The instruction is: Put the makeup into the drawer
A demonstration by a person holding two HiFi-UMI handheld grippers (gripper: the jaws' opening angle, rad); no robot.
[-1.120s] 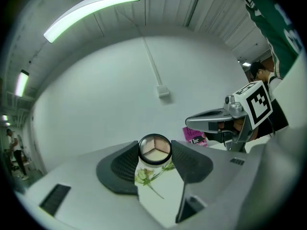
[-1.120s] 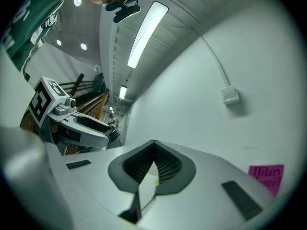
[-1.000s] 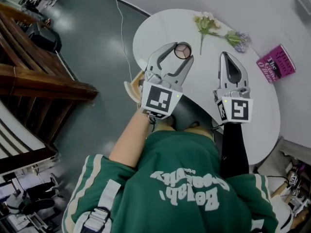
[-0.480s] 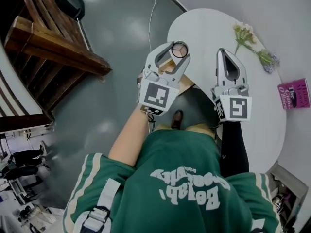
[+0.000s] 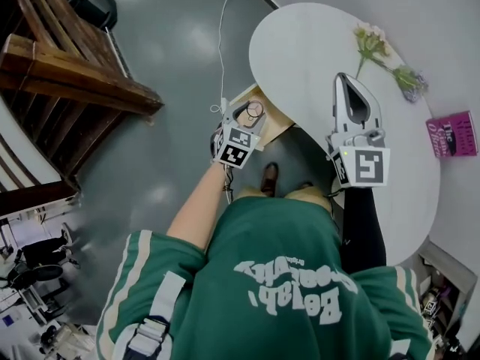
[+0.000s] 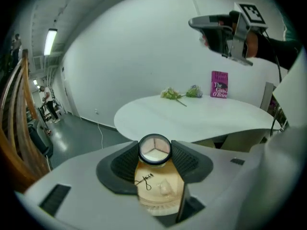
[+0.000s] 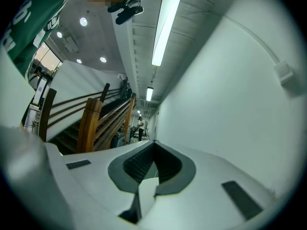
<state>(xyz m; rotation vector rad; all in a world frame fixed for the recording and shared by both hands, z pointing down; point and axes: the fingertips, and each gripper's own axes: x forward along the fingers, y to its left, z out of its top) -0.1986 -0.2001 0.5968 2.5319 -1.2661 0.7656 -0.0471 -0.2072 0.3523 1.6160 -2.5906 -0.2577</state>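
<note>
While our left gripper's (image 5: 253, 114) fingers clench the round makeup compact (image 6: 154, 150) just above the open wooden drawer (image 5: 277, 123) under the bench (image 5: 315, 51), mid-frame, our right gripper (image 5: 345, 88) stays closed, apparently empty. Next we should lower and release.

white oval table (image 5: 315, 51), magenta book (image 5: 451, 135) with white lettering, green sweatshirt (image 5: 285, 246) with cream lettering, pale wooden drawer (image 5: 279, 124), makeup compact (image 6: 154, 150) in pink and white wedges, grey left gripper (image 5: 255, 110) and right gripper (image 5: 344, 81) bearing black-and-white squares
</note>
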